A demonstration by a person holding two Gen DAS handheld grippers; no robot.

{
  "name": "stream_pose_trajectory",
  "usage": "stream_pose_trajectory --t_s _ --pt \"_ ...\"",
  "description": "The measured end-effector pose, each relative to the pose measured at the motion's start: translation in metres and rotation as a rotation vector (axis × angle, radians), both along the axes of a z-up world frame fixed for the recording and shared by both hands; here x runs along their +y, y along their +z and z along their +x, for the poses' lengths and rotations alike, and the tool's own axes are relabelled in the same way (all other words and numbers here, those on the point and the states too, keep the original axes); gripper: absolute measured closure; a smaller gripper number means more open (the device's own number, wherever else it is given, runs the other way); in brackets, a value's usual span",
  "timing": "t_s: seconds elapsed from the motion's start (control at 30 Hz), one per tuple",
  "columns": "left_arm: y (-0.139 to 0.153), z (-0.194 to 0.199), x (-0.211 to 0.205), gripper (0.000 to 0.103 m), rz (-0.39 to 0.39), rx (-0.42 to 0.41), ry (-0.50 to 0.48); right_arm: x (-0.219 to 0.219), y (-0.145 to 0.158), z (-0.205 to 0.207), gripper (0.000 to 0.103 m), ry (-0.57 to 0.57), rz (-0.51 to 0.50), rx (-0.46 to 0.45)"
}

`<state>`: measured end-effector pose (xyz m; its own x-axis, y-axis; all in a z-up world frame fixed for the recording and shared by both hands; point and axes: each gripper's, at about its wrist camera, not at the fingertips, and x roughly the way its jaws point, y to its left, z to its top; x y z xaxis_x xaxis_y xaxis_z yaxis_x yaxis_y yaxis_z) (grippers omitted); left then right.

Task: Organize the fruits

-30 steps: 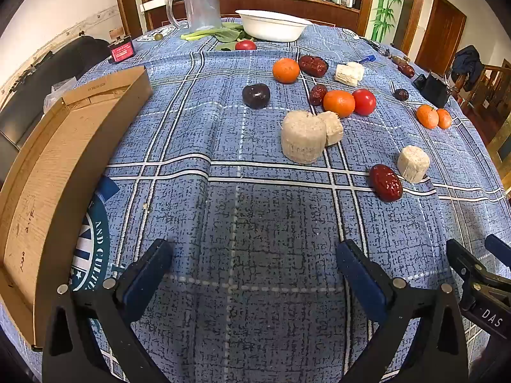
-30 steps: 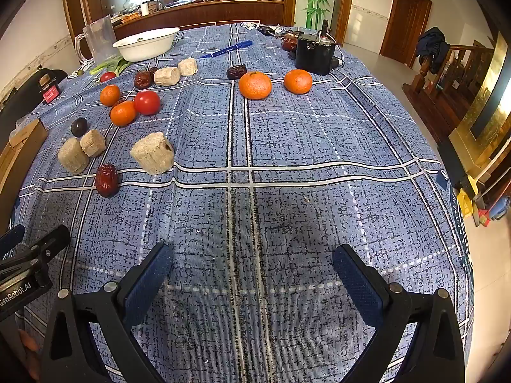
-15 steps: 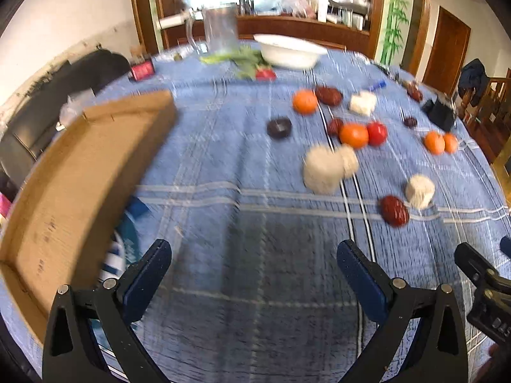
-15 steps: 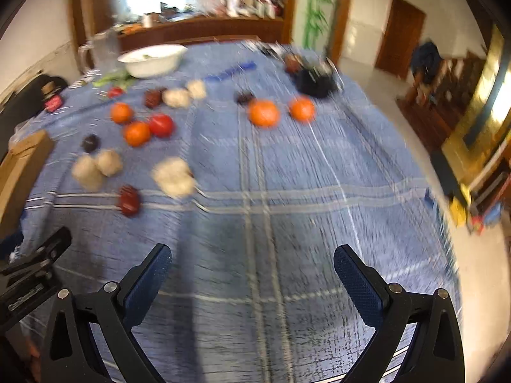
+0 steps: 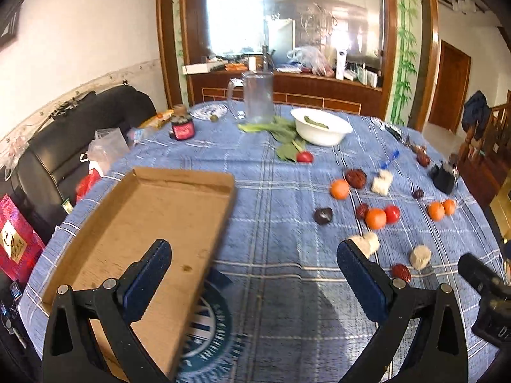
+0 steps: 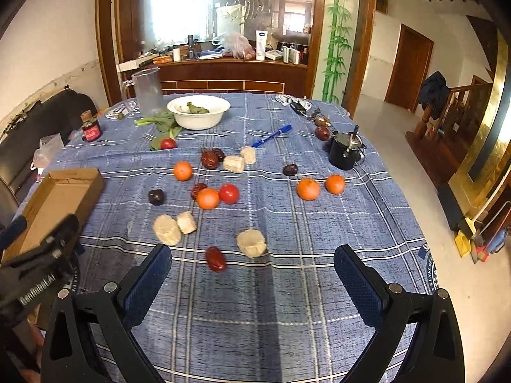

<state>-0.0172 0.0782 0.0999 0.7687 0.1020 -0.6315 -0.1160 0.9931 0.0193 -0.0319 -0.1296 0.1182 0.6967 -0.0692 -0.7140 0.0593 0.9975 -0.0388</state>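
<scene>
Fruit lies scattered on the blue checked tablecloth: oranges (image 6: 207, 198) (image 6: 308, 189), a red tomato (image 6: 229, 193), a dark plum (image 6: 156, 197), red dates (image 6: 216, 258) and pale cut chunks (image 6: 251, 243) (image 6: 166, 229). An empty cardboard tray (image 5: 153, 220) sits at the table's left; it also shows in the right wrist view (image 6: 57, 201). My left gripper (image 5: 254, 274) is open and empty above the tray's right edge. My right gripper (image 6: 252, 274) is open and empty above the cloth, just short of the nearest date.
A white bowl (image 6: 198, 111) with greens, a clear pitcher (image 6: 147, 92), a small red jar (image 6: 91, 127), a blue pen (image 6: 271, 135) and a black cup (image 6: 345, 153) stand toward the back. A black sofa (image 5: 73, 140) borders the left; stairs and open floor lie to the right.
Both grippers have lifted and pulled back from the table, so both views now show more of the room. The left view now looks down into the tray. Both stay open.
</scene>
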Motion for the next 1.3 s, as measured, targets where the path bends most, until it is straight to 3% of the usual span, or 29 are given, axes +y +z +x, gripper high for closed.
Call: stream_pose_trajectory --t_s 0.5,1.0,1.3 --pt "0.009 0.007 0.037 0.0 -0.008 -0.032 0.011 0.013 0.011 -0.011 0.001 -0.067 -0.021 -0.029" --pt "0.019 -0.008 0.011 0.0 0.016 -0.051 -0.008 0.001 0.008 -0.012 0.001 -0.016 0.012 -0.035" --pt "0.025 -0.013 -0.003 0.0 -0.019 -0.088 -0.012 -0.009 0.008 -0.018 0.001 -0.009 0.001 -0.066"
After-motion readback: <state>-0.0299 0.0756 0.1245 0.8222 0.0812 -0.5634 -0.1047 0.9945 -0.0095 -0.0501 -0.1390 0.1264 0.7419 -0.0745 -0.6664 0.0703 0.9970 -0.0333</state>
